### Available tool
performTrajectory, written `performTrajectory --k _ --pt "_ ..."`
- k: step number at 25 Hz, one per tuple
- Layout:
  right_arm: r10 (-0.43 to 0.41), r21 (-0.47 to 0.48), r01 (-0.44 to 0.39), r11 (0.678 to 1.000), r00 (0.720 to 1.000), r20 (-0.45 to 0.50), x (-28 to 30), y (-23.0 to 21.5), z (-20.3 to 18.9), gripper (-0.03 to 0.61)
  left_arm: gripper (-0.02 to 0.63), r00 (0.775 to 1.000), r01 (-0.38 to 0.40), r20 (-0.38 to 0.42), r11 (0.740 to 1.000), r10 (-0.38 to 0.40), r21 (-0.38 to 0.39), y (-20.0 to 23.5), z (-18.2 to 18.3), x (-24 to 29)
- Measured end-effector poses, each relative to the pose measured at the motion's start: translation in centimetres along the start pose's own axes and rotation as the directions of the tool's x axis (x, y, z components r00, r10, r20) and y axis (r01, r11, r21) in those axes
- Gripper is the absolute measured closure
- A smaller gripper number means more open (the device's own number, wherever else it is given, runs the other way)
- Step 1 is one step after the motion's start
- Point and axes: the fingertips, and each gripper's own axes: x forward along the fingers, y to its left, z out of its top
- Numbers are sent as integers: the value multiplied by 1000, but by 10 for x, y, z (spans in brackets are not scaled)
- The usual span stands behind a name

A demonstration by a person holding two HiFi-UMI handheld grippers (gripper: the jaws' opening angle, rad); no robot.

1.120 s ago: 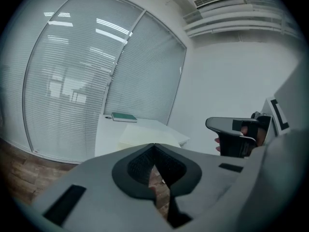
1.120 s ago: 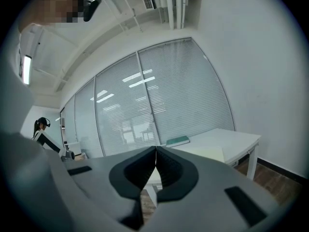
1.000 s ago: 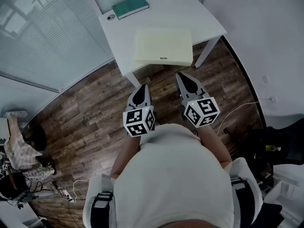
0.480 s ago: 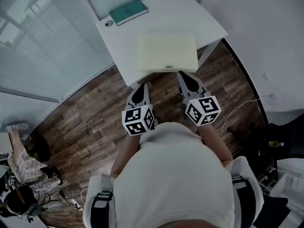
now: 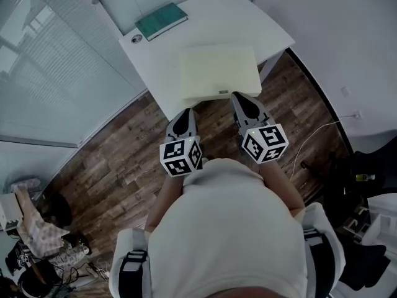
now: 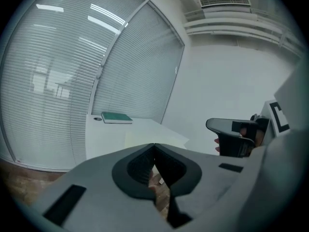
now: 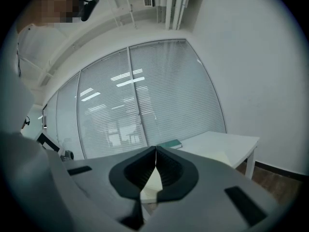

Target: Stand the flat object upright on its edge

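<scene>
The flat object is a pale yellow rectangular pad (image 5: 218, 71) lying flat on the white table (image 5: 155, 61), near its front edge. It also shows low in the left gripper view (image 6: 142, 138) and behind the jaws in the right gripper view (image 7: 152, 181). My left gripper (image 5: 185, 113) hovers over the floor just short of the table edge, jaws shut and empty (image 6: 154, 145). My right gripper (image 5: 239, 97) has its tip at the pad's near edge, its jaws shut with nothing between them (image 7: 156, 149). Whether it touches the pad I cannot tell.
A teal book (image 5: 161, 20) and a small round object (image 5: 136, 38) lie at the table's far left. A glass wall with blinds (image 5: 56, 73) runs along the left. Wooden floor (image 5: 118, 148) lies below, with a cable at the right and clutter at the lower left.
Both grippers have come closer to the table. The right tip, a gap short of the pad before, now reaches its near edge. The jaws of both stay shut.
</scene>
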Motion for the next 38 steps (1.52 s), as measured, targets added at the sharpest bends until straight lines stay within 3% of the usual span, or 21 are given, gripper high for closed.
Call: performTrajectory --k 8,22,31,38 --pt "-54 14 54 998 998 7 17 -2 -6 560 594 998 51 -23 999 -50 14 14 3 15" --pt "-113 203 105 973 993 27 36 -8 -34 560 594 992 99 -76 995 -98 4 38 -5 30" --pt "-125 429 93 898 991 48 39 -25 -64 560 593 990 93 -104 996 -94 -18 45 -13 33" --pt "-155 539 104 836 987 50 38 -50 -87 560 594 988 86 -125 996 -89 -26 42 -21 42"
